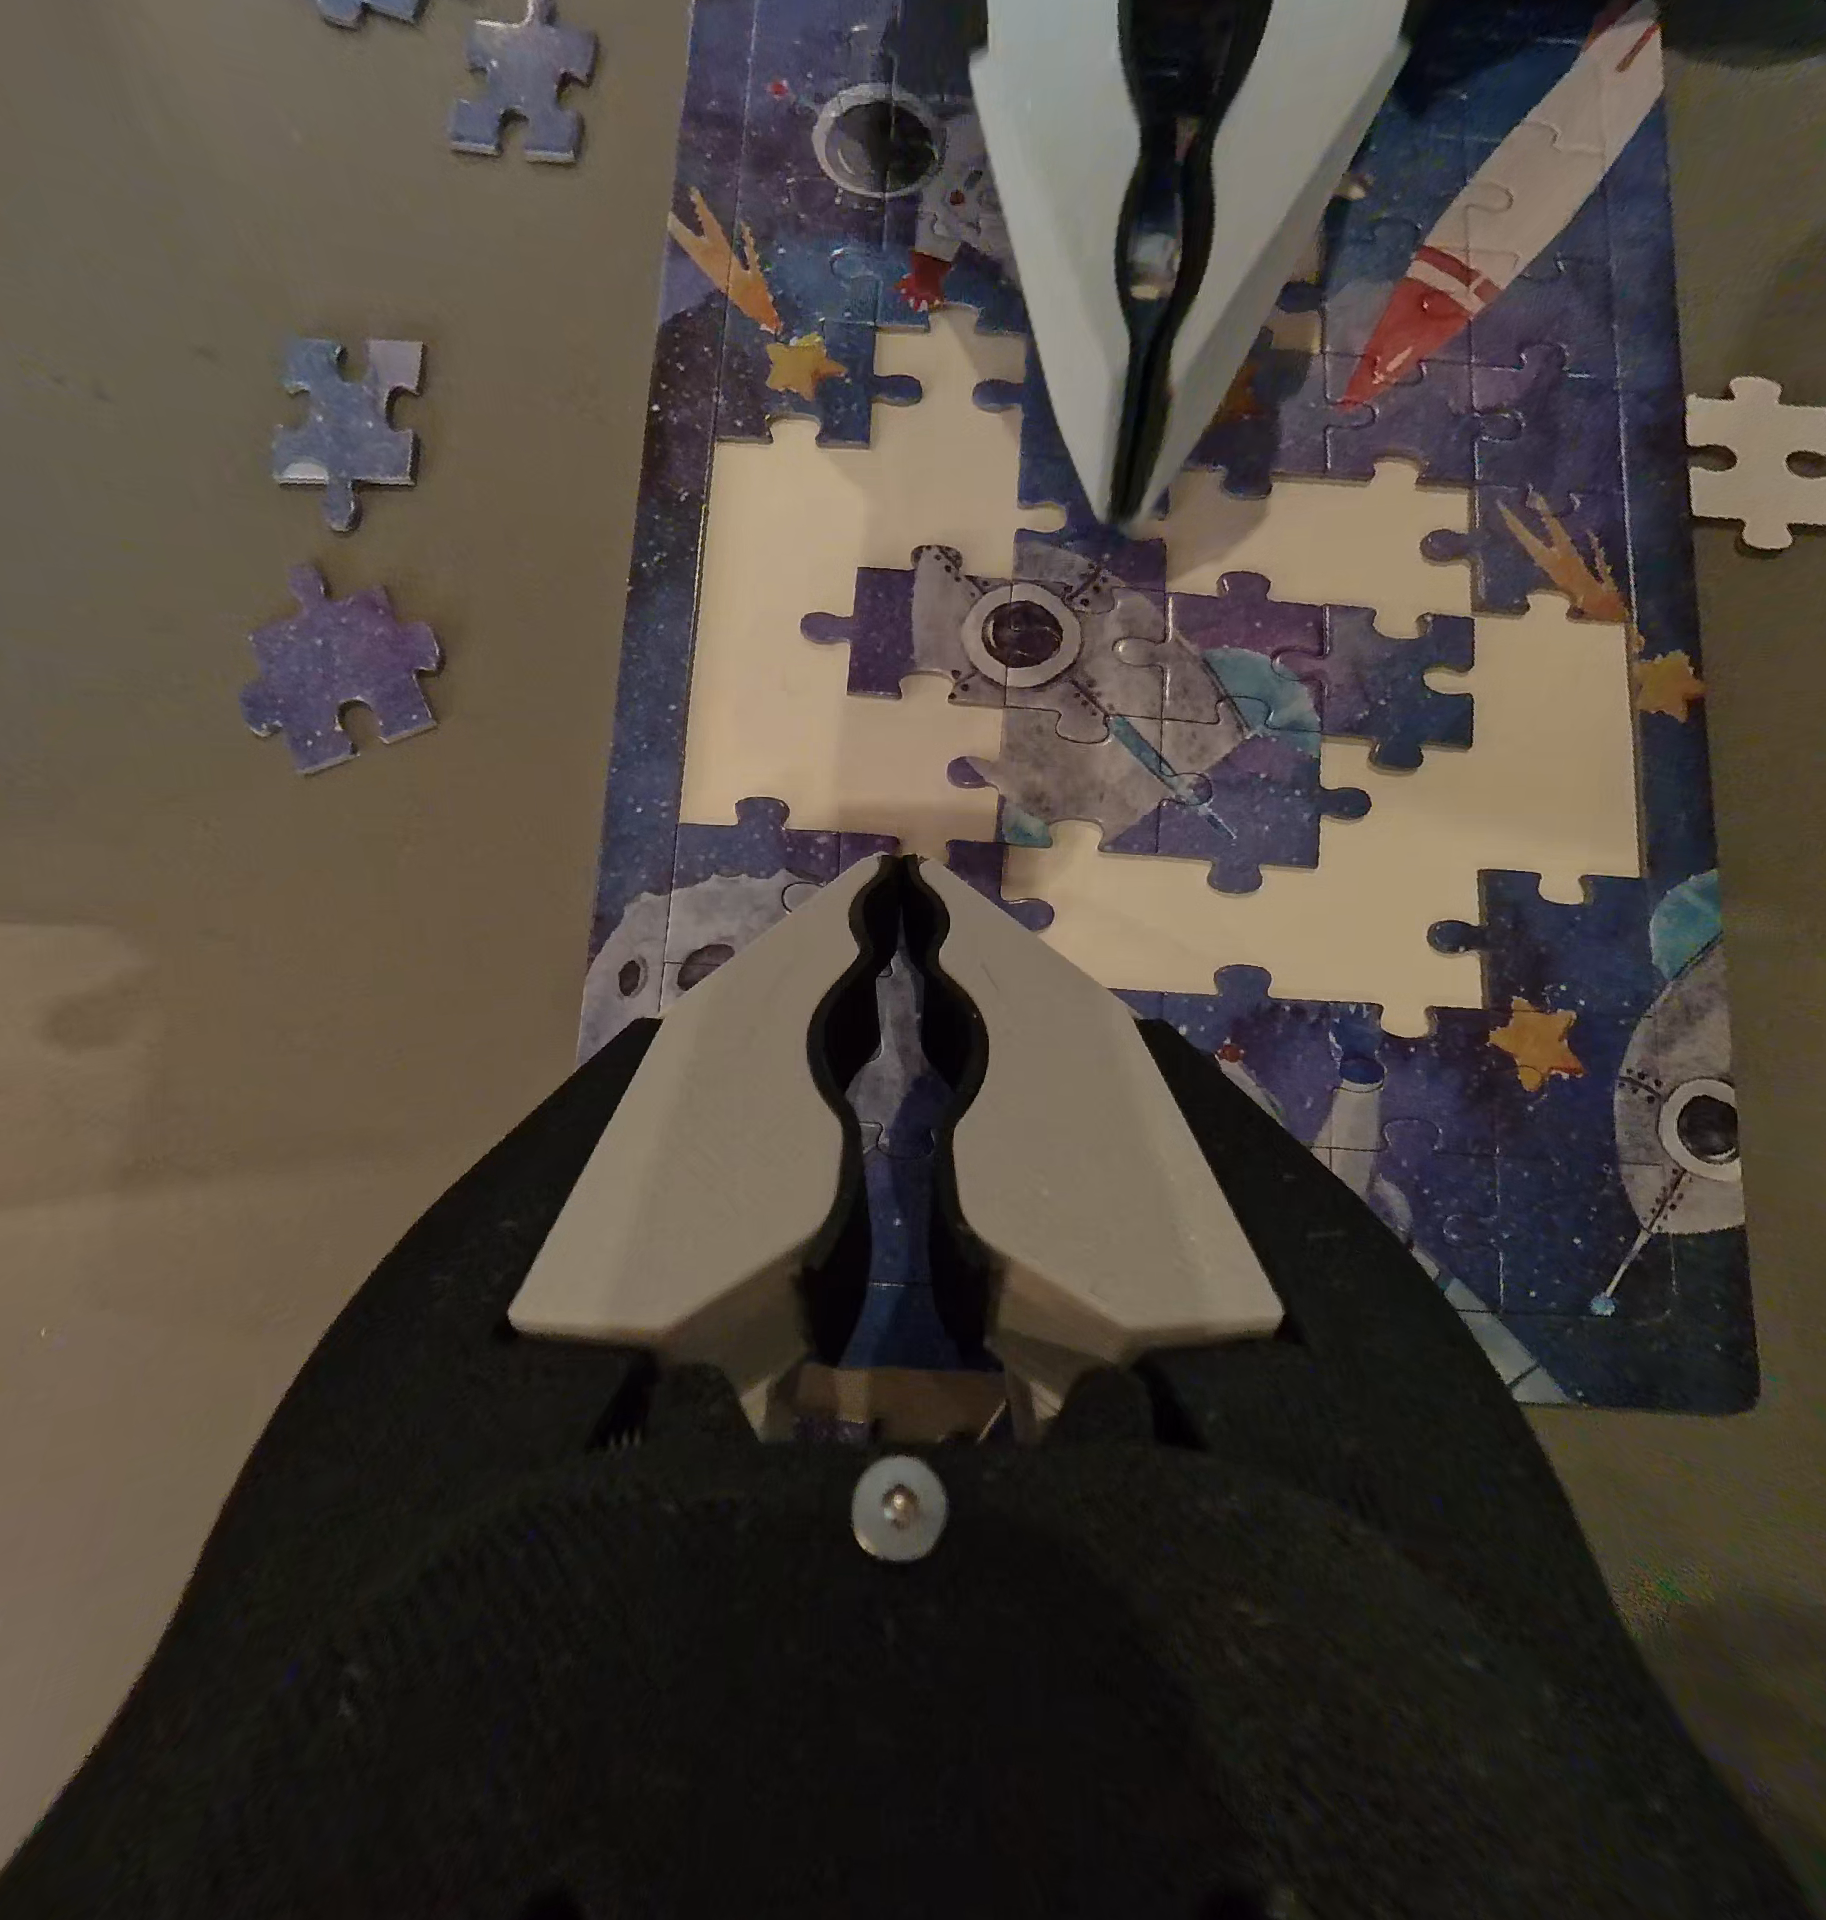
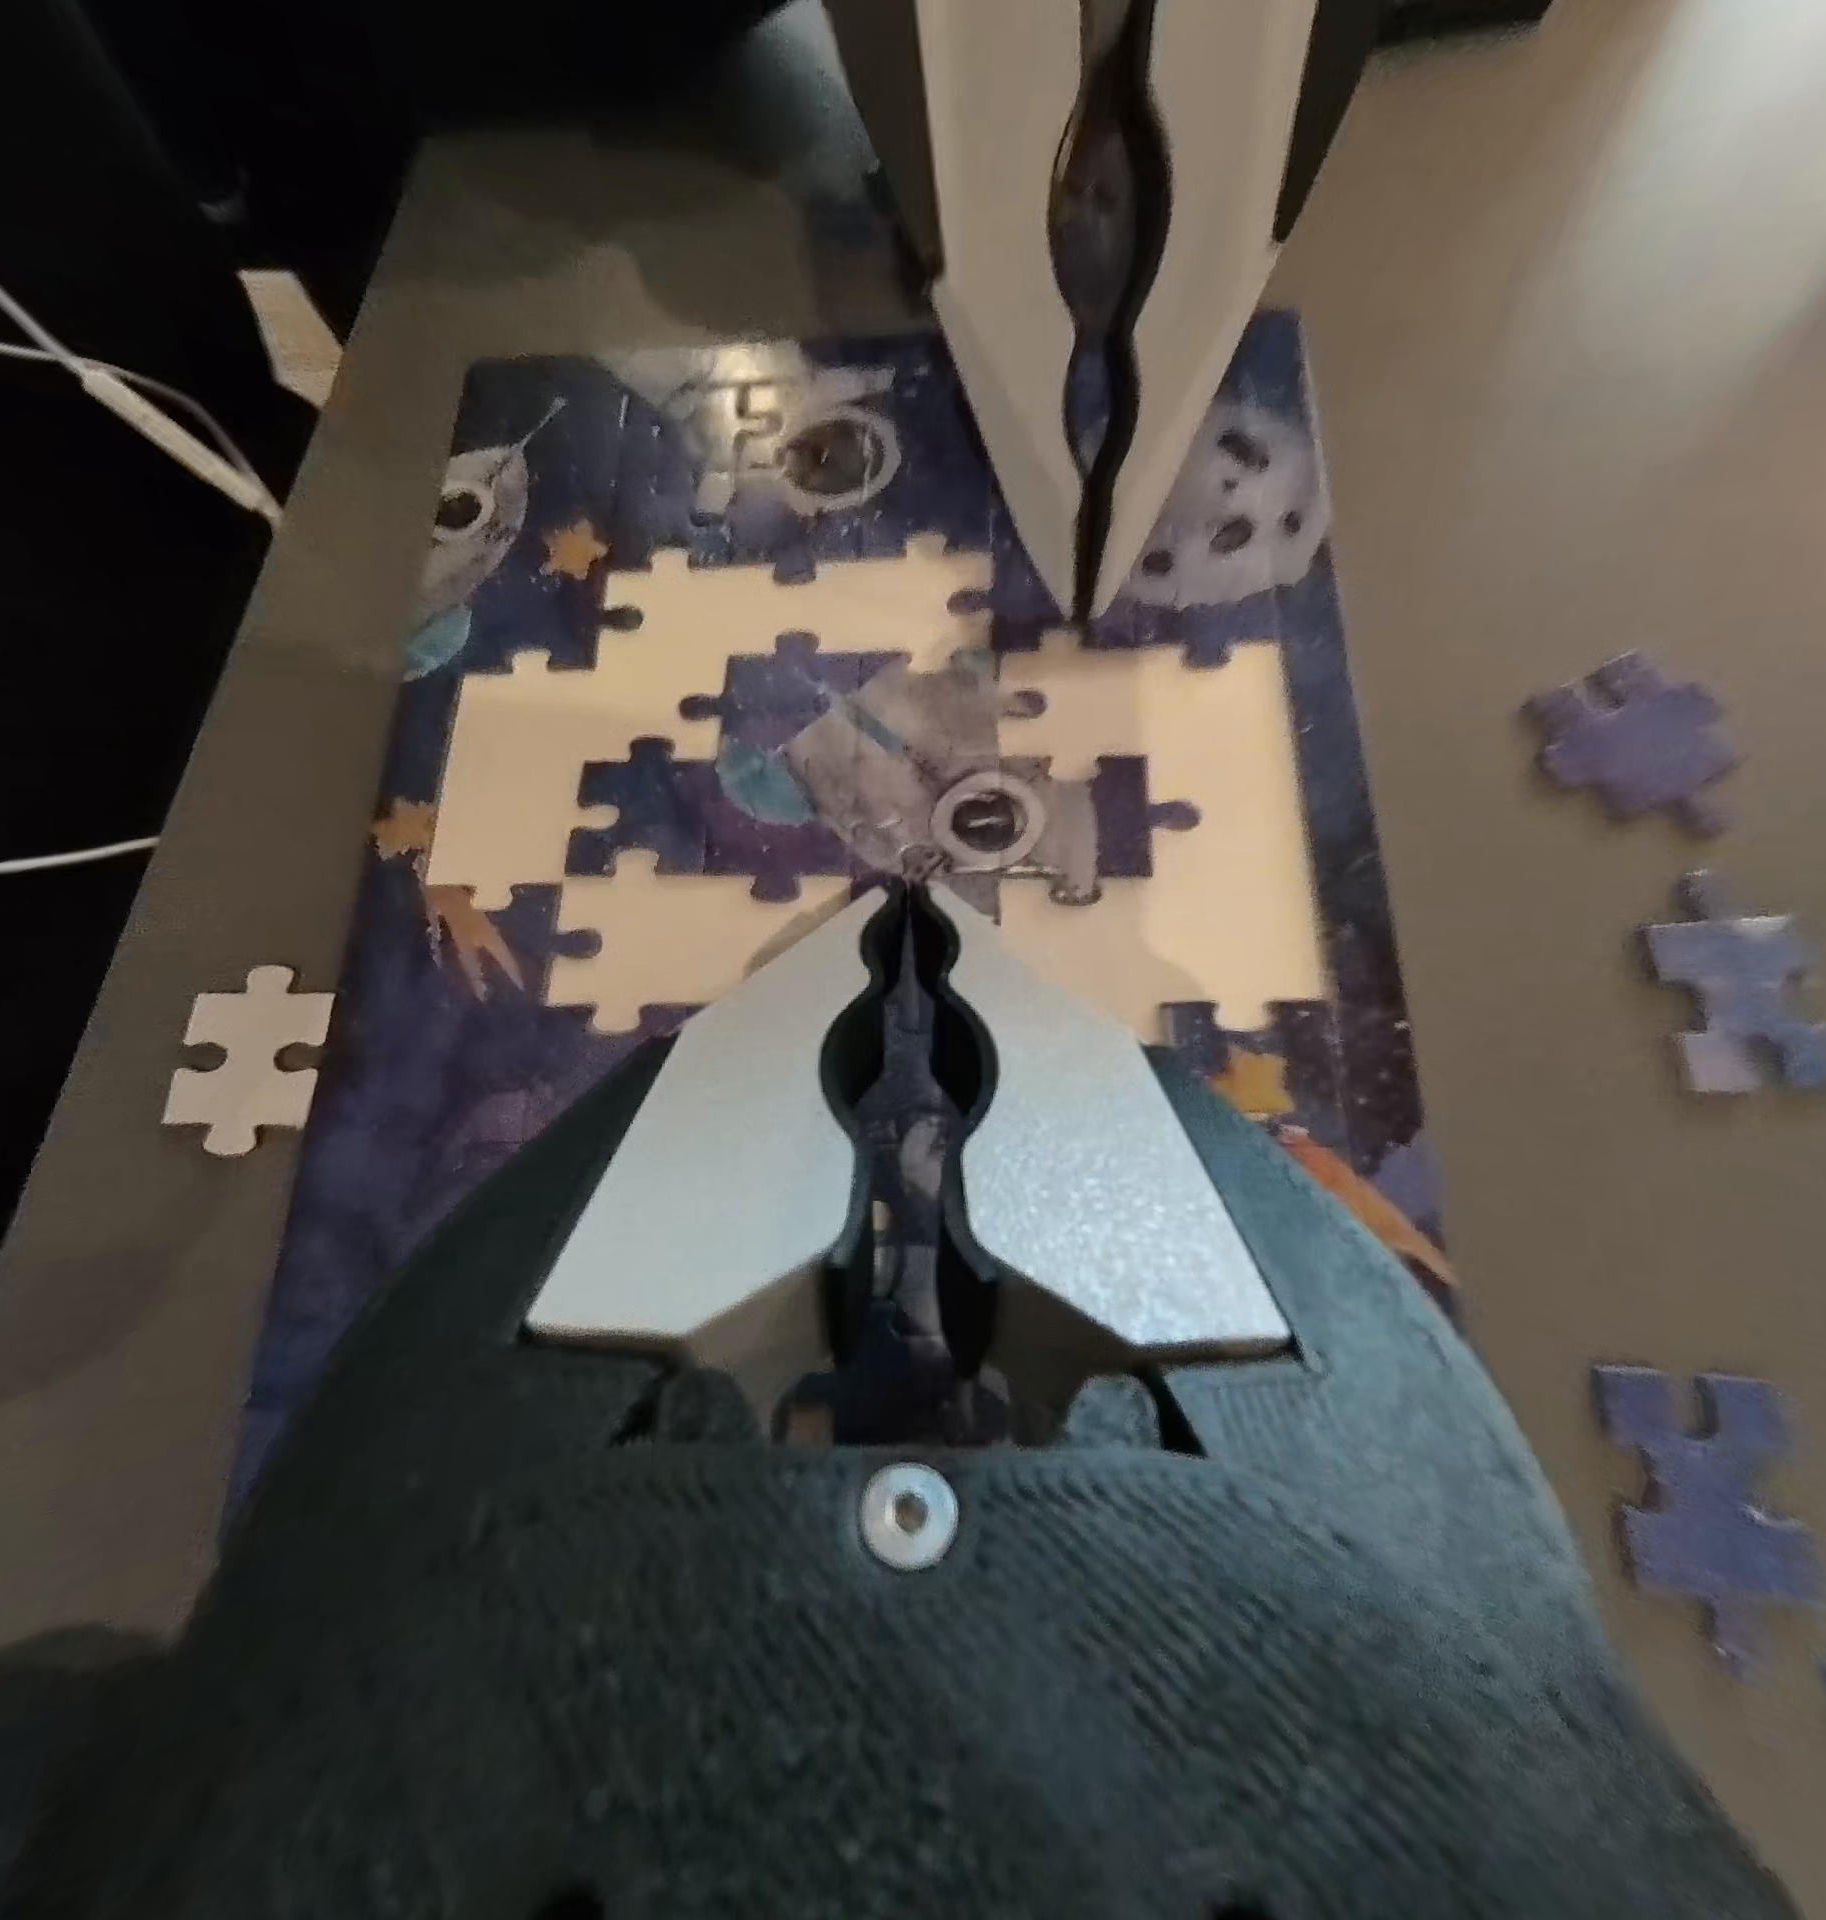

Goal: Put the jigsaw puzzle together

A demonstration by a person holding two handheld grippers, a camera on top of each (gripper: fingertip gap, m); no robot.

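Note:
A space-themed jigsaw puzzle (image 1: pixel 1574 1143) lies in a frame with a white base (image 1: pixel 784 540) showing through several gaps. A joined cluster of pieces with a grey spacecraft (image 1: pixel 1127 707) sits loose in the middle gap. My left gripper (image 1: pixel 904 857) is shut and empty, its tips on the near row of placed pieces. My right gripper (image 1: pixel 1132 514) comes in from the far side, shut and empty, its tips at the cluster's far edge. In the right wrist view, the right gripper (image 2: pixel 907 894) touches the cluster (image 2: pixel 836 790) and the left gripper (image 2: pixel 1085 613) points down opposite.
Three loose blue pieces (image 1: pixel 353 431) (image 1: pixel 343 670) (image 1: pixel 524 88) lie on the grey table left of the puzzle. One piece lies white side up (image 1: pixel 1761 462) on the other side. In the right wrist view, white cables (image 2: pixel 109 395) hang past the table edge. Tip to tip, the grippers are about 8 cm apart.

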